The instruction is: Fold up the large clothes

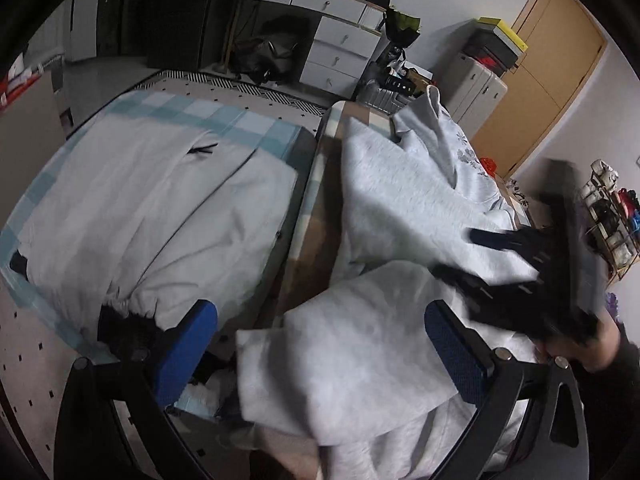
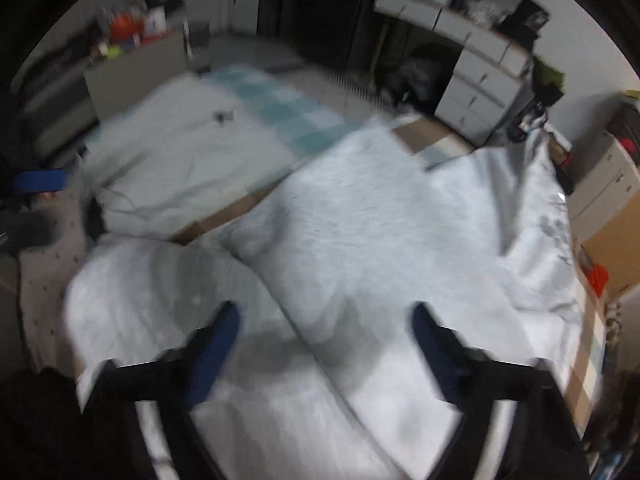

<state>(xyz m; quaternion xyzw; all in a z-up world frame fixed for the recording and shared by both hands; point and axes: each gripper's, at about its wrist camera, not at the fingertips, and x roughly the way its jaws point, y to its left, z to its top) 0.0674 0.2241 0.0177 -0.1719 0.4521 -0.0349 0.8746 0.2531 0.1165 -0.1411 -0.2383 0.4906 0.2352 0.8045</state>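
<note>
Pale grey fleece garment (image 2: 380,216) looks soft and floppy, best pinched at its hem; left tongs (image 1: 320,344) and right tongs (image 2: 324,340) both gape empty.

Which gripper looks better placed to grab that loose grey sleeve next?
Probably the left gripper: its open blue pads straddle the light grey sweatshirt's sleeve. The right gripper, also open, hovers over the body.
</note>
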